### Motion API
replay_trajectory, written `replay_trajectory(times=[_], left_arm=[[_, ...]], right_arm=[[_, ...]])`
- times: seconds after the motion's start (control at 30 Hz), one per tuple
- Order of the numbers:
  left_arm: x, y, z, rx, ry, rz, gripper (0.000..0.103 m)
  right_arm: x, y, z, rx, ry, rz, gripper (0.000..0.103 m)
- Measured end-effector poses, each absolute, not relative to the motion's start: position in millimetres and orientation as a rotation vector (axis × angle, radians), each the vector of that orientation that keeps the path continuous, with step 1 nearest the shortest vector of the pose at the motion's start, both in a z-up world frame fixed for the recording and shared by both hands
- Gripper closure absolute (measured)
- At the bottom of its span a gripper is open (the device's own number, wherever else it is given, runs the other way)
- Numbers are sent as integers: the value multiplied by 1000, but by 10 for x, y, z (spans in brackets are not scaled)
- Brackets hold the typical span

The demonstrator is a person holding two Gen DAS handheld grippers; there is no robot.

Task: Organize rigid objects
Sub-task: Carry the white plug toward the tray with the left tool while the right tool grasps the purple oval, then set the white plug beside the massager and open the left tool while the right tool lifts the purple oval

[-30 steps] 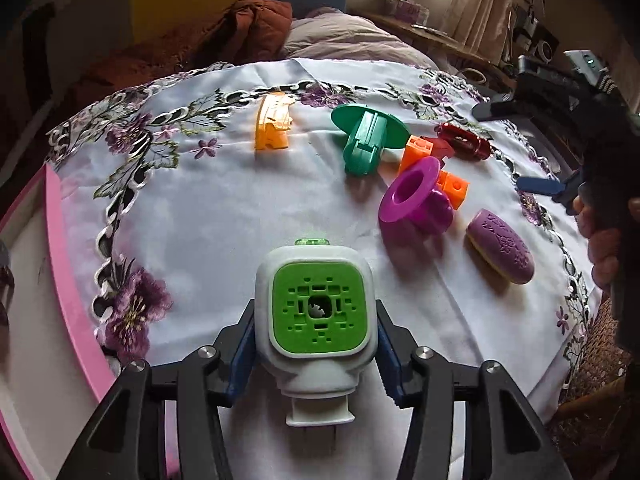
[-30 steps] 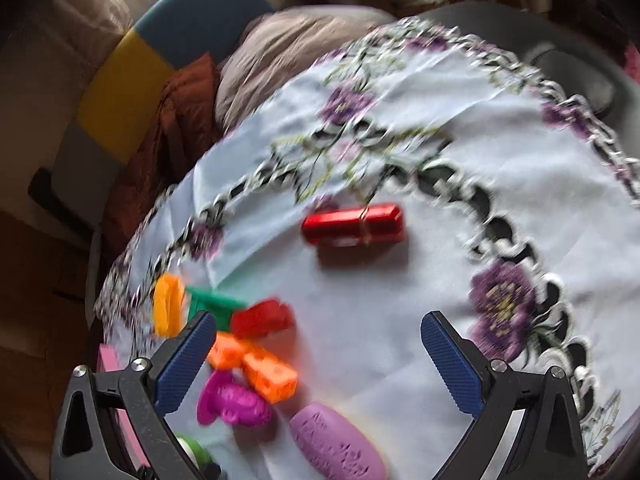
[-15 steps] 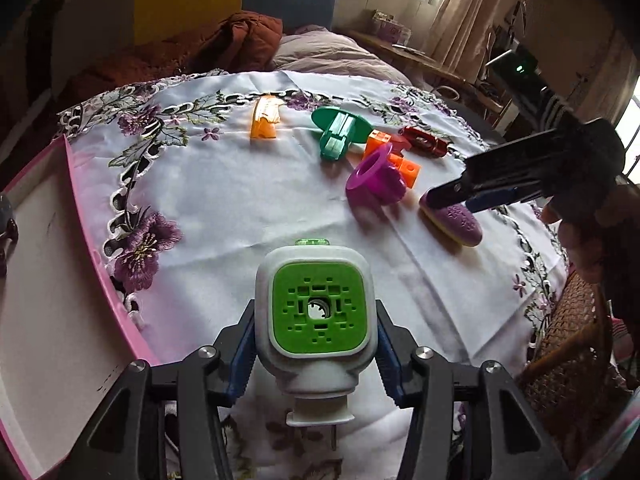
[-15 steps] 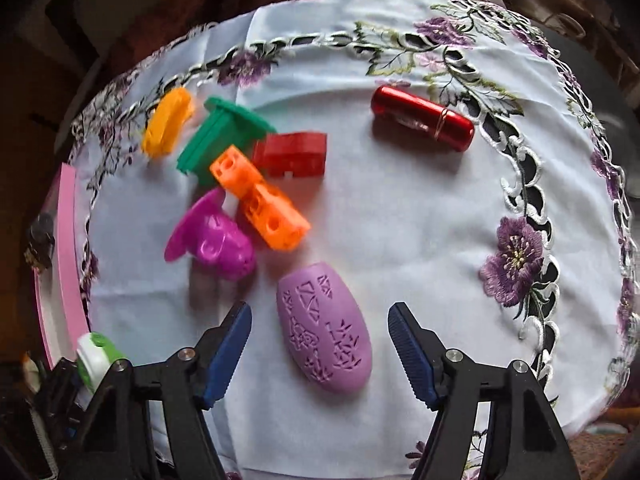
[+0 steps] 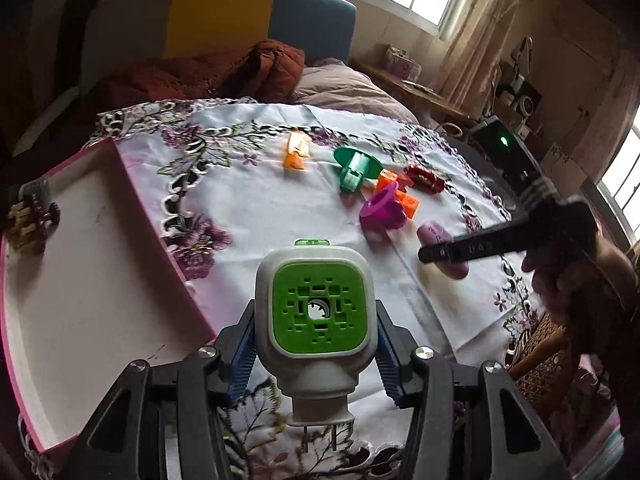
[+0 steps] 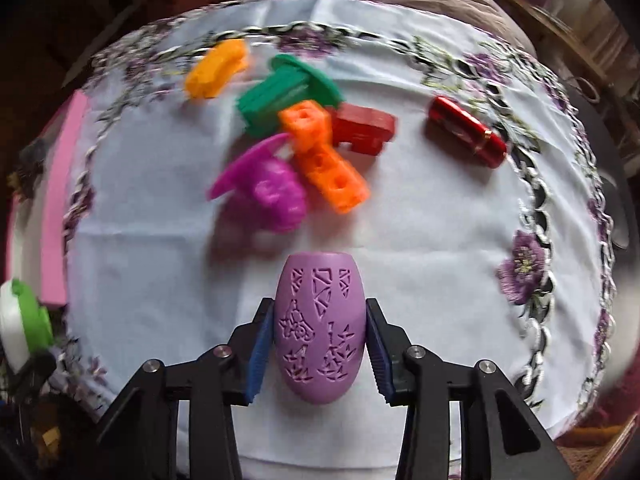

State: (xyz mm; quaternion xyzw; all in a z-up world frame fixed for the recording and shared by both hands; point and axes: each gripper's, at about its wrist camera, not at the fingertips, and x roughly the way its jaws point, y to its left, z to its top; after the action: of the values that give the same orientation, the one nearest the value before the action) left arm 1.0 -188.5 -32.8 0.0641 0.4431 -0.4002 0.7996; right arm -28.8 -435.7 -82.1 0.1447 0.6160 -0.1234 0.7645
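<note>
My left gripper (image 5: pixel 316 344) is shut on a white plug-in device with a green face (image 5: pixel 318 312) and holds it above the table's near edge, beside a pink-rimmed tray (image 5: pixel 92 280). My right gripper (image 6: pixel 318 344) has its blue pads (image 6: pixel 258 356) against both sides of a lilac patterned oval (image 6: pixel 320 328) that lies on the white embroidered cloth (image 6: pixel 420 240). The right gripper also shows in the left wrist view (image 5: pixel 436 252), over the oval (image 5: pixel 434 234). The plug-in device shows at the left edge of the right wrist view (image 6: pixel 20 320).
Beyond the oval lie a magenta flanged piece (image 6: pixel 264 188), an orange block (image 6: pixel 324 156), a red block (image 6: pixel 364 128), a green flanged piece (image 6: pixel 284 94), a yellow-orange piece (image 6: pixel 216 68) and a red cylinder (image 6: pixel 466 132). A dark clip (image 5: pixel 32 216) sits in the tray.
My right gripper moved down over the lilac oval and closed its pads onto its sides. My left gripper pulled back towards the table's near edge with the plug-in device, bringing the tray into view.
</note>
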Motion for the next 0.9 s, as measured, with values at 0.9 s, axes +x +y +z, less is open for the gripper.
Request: replay_trajectory(times=[0.9], left_arm=[[1582, -474, -768, 24, 1044, -266, 50]], right_arm=[[-192, -3810, -899, 224, 1228, -91, 58]])
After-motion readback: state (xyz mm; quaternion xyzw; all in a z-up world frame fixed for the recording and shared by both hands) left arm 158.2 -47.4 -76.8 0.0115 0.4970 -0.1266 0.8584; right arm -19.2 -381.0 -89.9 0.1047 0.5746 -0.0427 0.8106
